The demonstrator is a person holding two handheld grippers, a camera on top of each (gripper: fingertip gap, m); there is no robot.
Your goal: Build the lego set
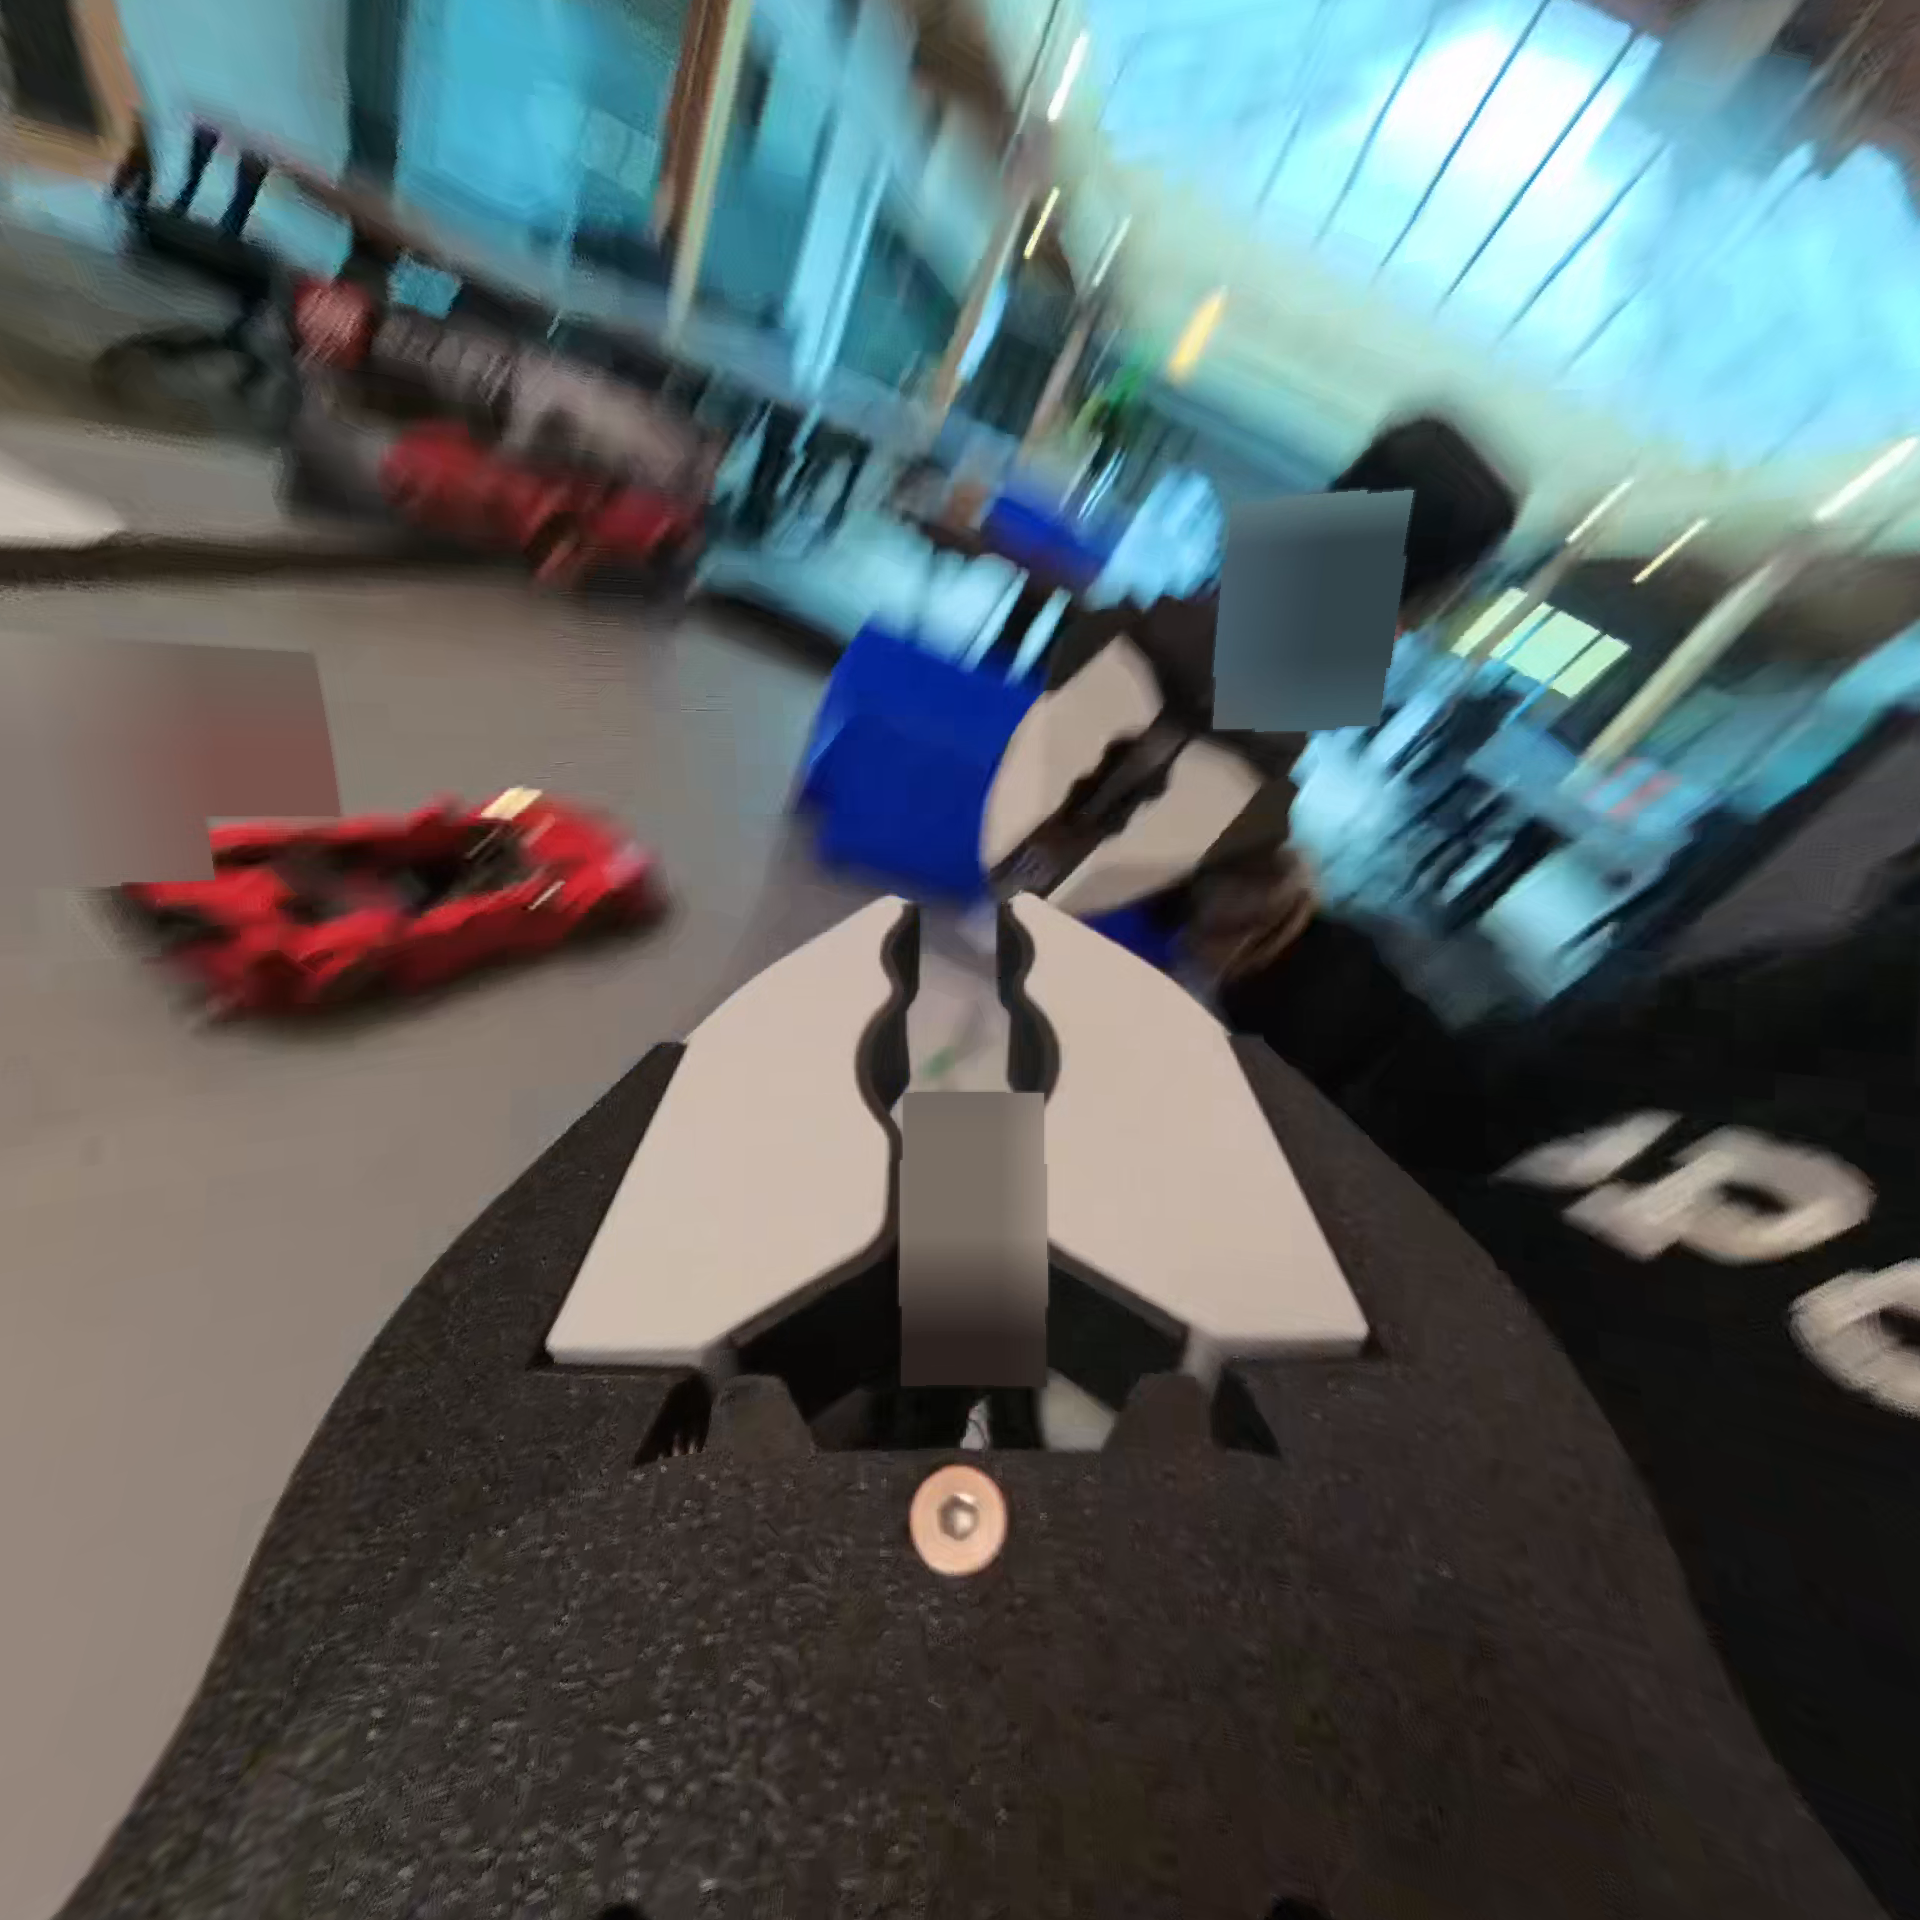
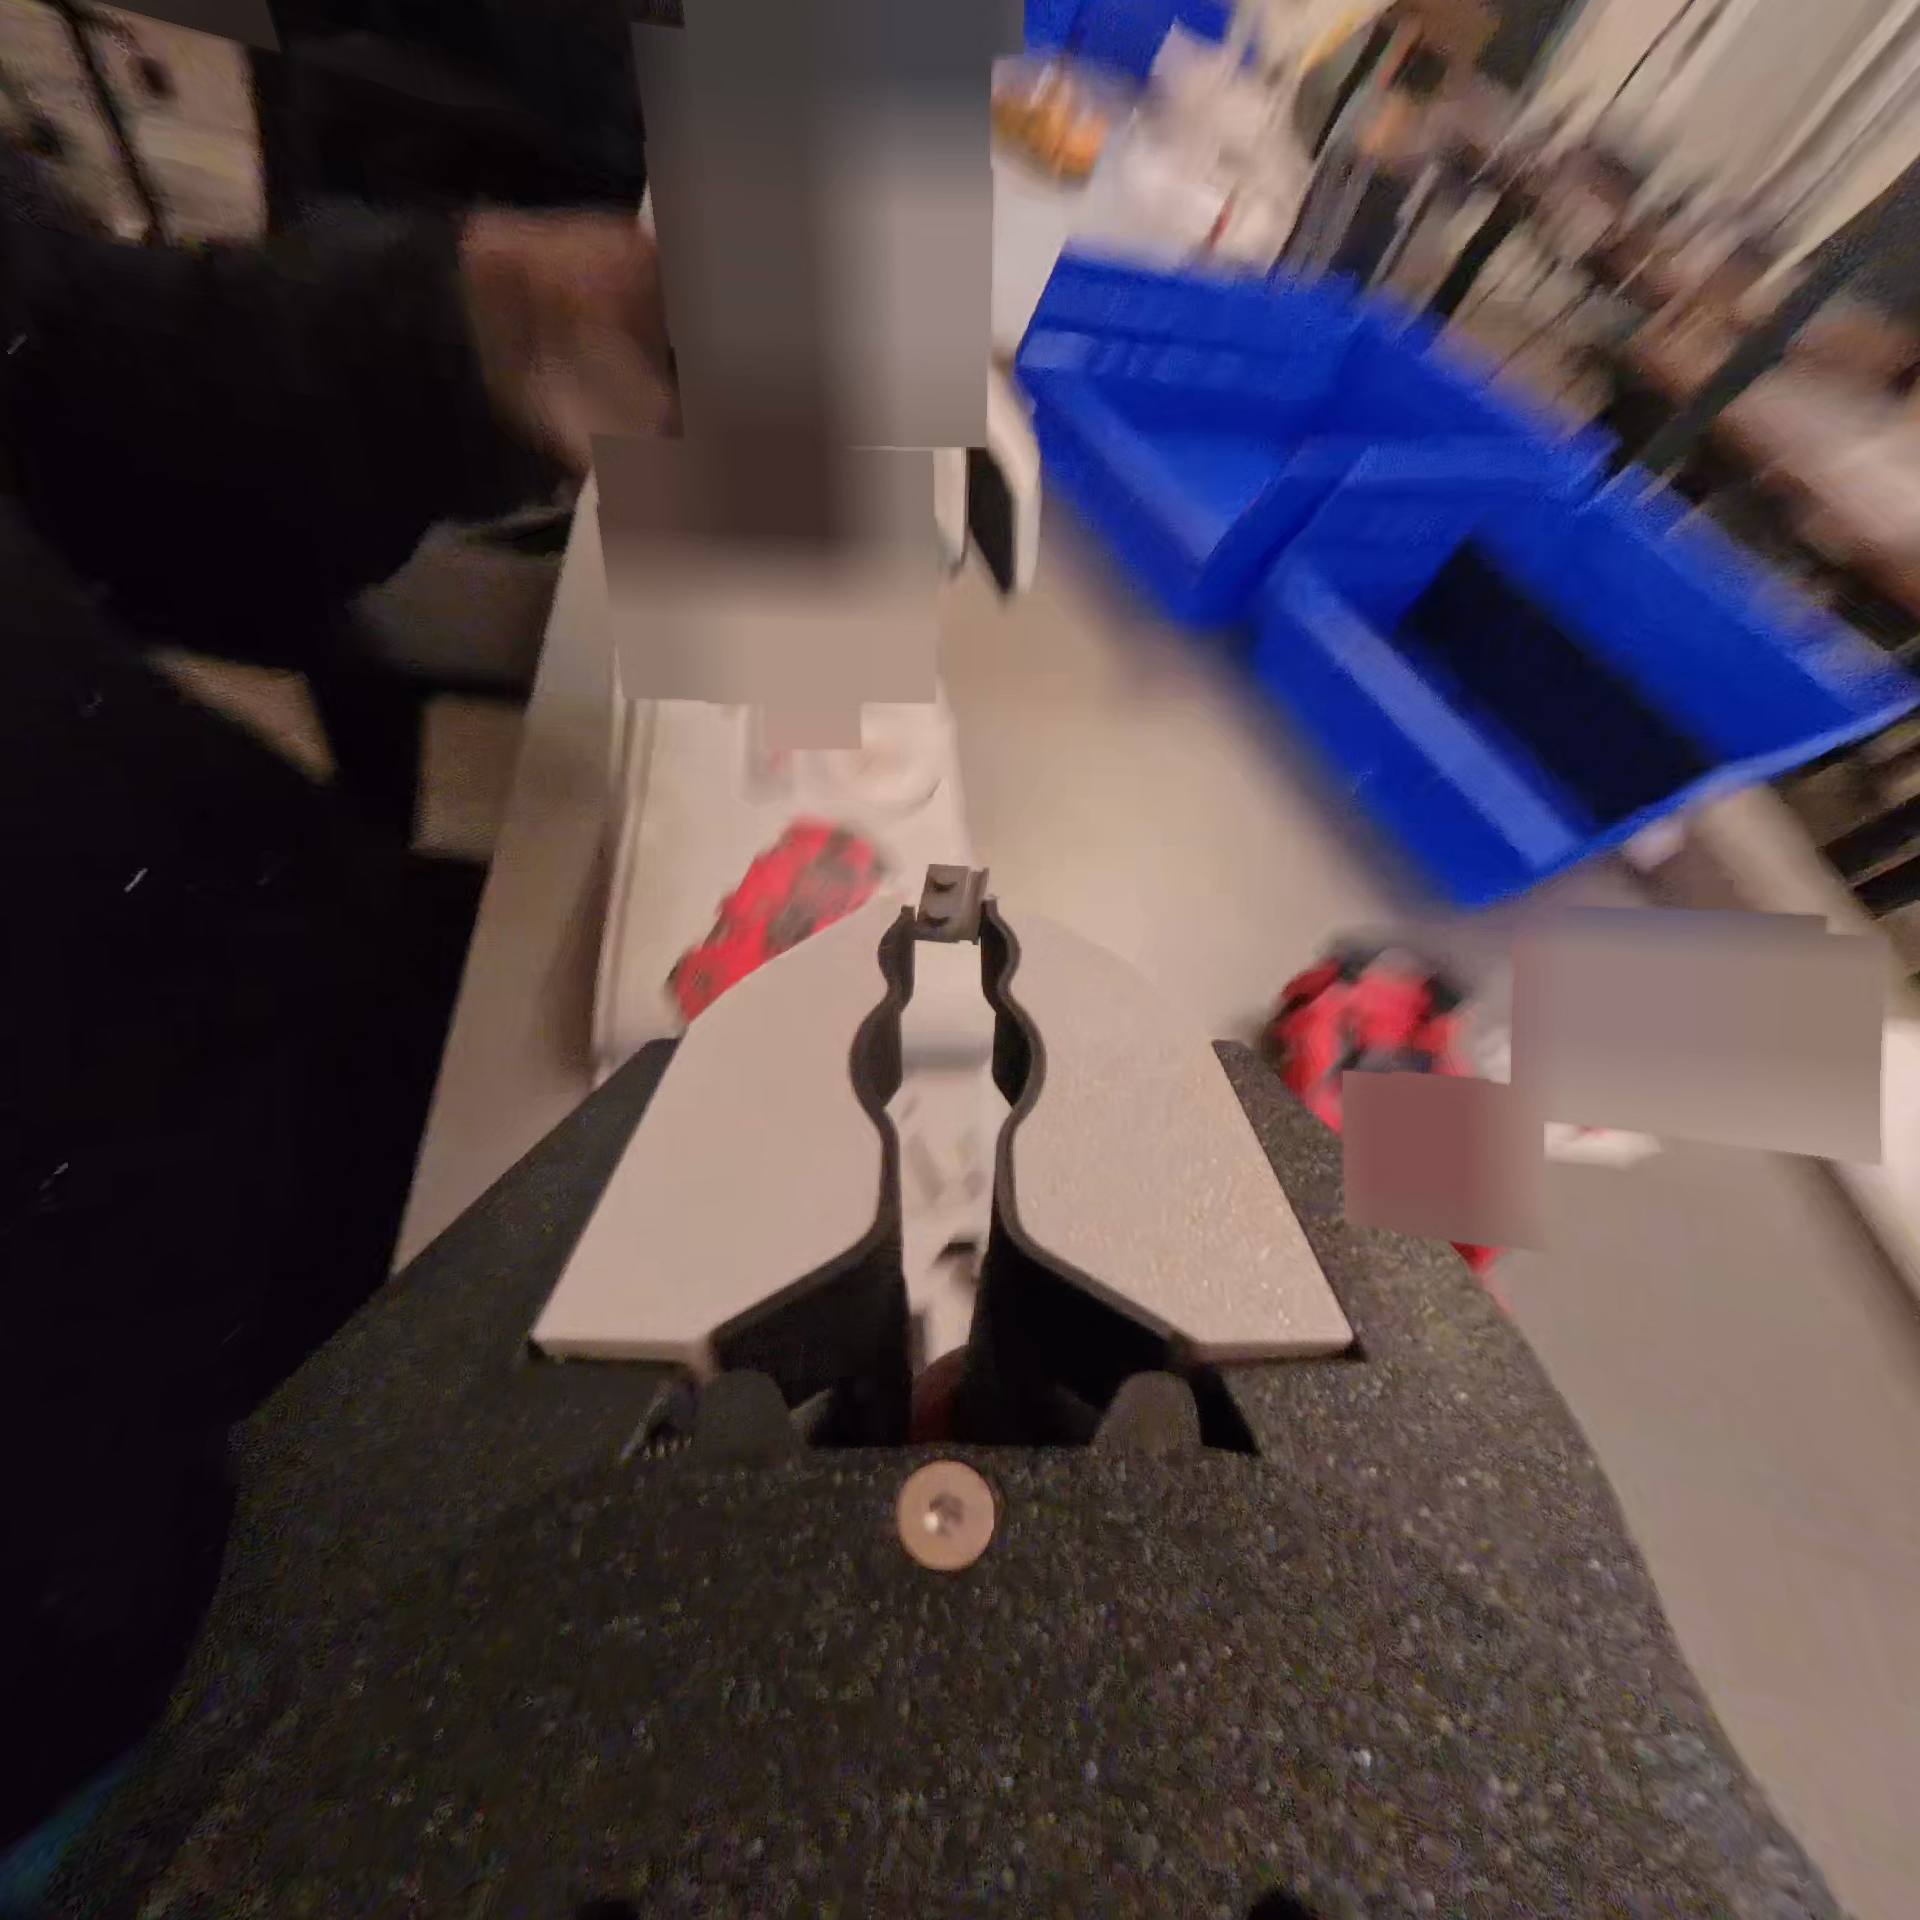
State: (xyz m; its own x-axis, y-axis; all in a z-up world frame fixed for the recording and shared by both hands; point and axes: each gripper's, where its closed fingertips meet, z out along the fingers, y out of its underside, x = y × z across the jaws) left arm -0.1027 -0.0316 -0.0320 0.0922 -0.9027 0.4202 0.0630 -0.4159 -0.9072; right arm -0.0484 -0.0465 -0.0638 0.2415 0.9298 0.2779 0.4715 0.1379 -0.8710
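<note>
Blk gripper body, grey fingers, silver screw

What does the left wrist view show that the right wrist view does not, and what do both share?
Only the left wrist view shows the left claw, with nothing visible at its tips, and the right claw from outside. Only the right wrist view shows the small dark grey brick pinched at the right claw's tips, and a white sheet with a red car picture. Both show the blue bins and the grey table.

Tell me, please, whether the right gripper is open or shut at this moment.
Shut on a part: the right gripper pinches a small dark grey lego piece between its fingertips, studs visible on it.
</note>
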